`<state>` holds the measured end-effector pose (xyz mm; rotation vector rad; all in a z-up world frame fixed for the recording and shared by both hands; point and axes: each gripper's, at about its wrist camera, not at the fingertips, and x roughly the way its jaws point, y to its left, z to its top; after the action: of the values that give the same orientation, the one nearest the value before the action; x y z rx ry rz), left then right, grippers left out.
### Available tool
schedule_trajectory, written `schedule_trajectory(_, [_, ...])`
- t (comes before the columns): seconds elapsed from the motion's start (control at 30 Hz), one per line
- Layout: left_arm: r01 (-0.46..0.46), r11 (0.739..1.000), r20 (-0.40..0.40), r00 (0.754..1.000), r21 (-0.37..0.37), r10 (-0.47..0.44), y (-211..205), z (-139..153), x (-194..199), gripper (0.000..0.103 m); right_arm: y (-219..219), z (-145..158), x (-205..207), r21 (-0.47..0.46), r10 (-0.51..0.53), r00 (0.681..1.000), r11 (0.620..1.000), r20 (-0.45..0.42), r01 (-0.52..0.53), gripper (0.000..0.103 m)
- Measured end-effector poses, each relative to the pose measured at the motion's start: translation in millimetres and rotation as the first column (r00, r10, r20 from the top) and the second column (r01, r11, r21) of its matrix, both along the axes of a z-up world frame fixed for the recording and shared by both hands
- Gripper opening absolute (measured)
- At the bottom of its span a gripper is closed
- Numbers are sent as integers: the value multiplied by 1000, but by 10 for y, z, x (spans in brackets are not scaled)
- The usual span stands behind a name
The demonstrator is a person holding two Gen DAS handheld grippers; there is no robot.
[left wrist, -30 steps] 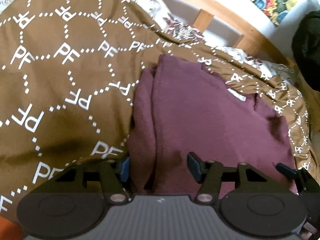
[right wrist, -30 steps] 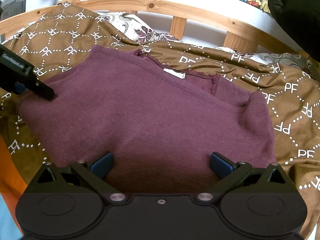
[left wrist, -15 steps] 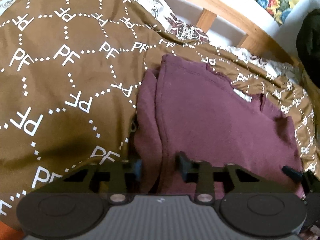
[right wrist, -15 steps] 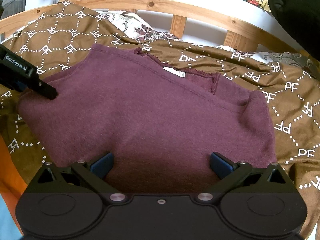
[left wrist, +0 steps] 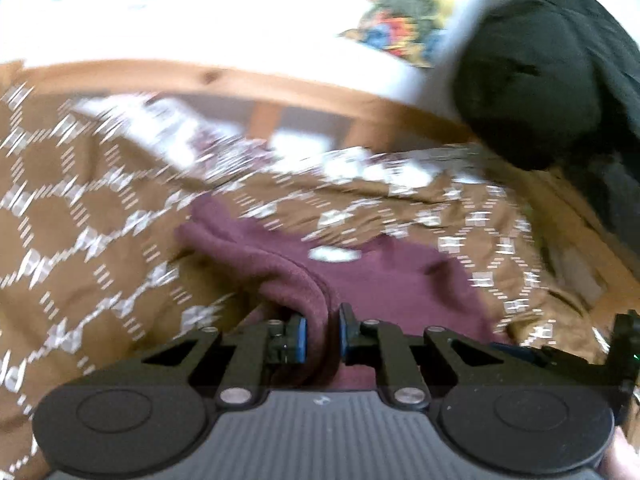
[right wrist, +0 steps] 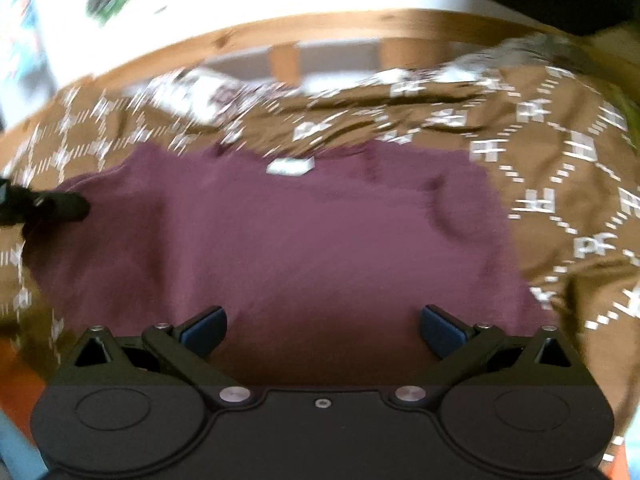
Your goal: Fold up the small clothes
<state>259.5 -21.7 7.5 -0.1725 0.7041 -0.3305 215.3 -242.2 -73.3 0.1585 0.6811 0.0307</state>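
Note:
A maroon sweater (right wrist: 320, 240) lies spread on the bed, its white neck label (right wrist: 290, 167) at the far side. In the left wrist view my left gripper (left wrist: 322, 332) has its jaws closing on a raised fold at the left edge of the sweater (left wrist: 400, 276), and the blue pads pinch the cloth. That same left gripper (right wrist: 60, 206) shows in the right wrist view at the sweater's left edge. My right gripper (right wrist: 322, 324) is wide open above the sweater's near edge, with nothing between its fingers.
A brown quilt with a white PF pattern (left wrist: 80, 240) covers the bed. A wooden bed rail (left wrist: 240, 80) runs along the far side against a white wall. A black garment (left wrist: 540, 80) hangs at the upper right. Both views are blurred.
The left jaws have closed on the sweater's left edge fold and lifted it off the quilt. Both views have risen and rolled. The right gripper stays open.

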Motion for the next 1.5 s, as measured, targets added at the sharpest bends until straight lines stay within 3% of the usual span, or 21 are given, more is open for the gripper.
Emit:
schedule_trajectory(0.17, [119, 991, 35, 992, 62, -121, -776, 162, -20, 15, -503, 183, -162, 35, -156, 987, 987, 26, 156, 102])
schedule_trajectory(0.33, [228, 970, -11, 974, 83, -228, -1308, -77, -58, 15, -980, 219, -385, 65, -266, 963, 963, 40, 263, 102])
schedule_trajectory(0.47, [257, 964, -67, 965, 67, -253, -1443, -324, -82, 17, -1319, 190, -493, 150, -349, 936, 928, 36, 341, 102])
schedule_trajectory(0.6, [277, 959, -88, 958, 55, -272, -1442, -425, -116, 19, -1449, 159, -511, 178, -375, 927, 914, 31, 364, 102])
schedule_trajectory(0.7, [281, 959, -82, 957, 27, -278, -1403, -387, -147, 31, -1414, 153, -484, 179, -356, 934, 922, 41, 344, 102])
schedule_trajectory(0.77, [297, 955, -65, 953, 16, -295, -1411, -344, -188, 57, -1347, 180, -449, 170, -338, 939, 931, 68, 323, 102])
schedule_trajectory(0.9, [324, 945, 24, 945, 47, -325, -1388, -208, -380, 79, -1277, 246, -461, 199, -297, 944, 943, 141, 267, 102])
schedule_trajectory(0.97, [337, 939, 67, 938, 73, -341, -1346, -142, -500, 95, -1257, 270, -481, 227, -277, 946, 945, 170, 235, 102])
schedule_trajectory(1.13, [315, 930, 174, 921, 189, -347, -1240, -130, -717, 102, -1258, 289, -483, 343, -229, 949, 928, 218, 145, 102])
schedule_trajectory(1.2, [303, 923, 180, 920, 238, -348, -1223, -212, -738, 102, -1259, 274, -451, 404, -192, 954, 911, 229, 86, 102])
schedule_trajectory(1.4, [271, 920, 81, 949, 282, -304, -1186, -612, -625, 102, -1119, 141, -221, 566, -63, 982, 823, 181, -51, 103])
schedule_trajectory(1.5, [252, 928, 44, 961, 274, -274, -1133, -758, -564, 102, -976, 65, -57, 569, -19, 991, 820, 135, -62, 102])
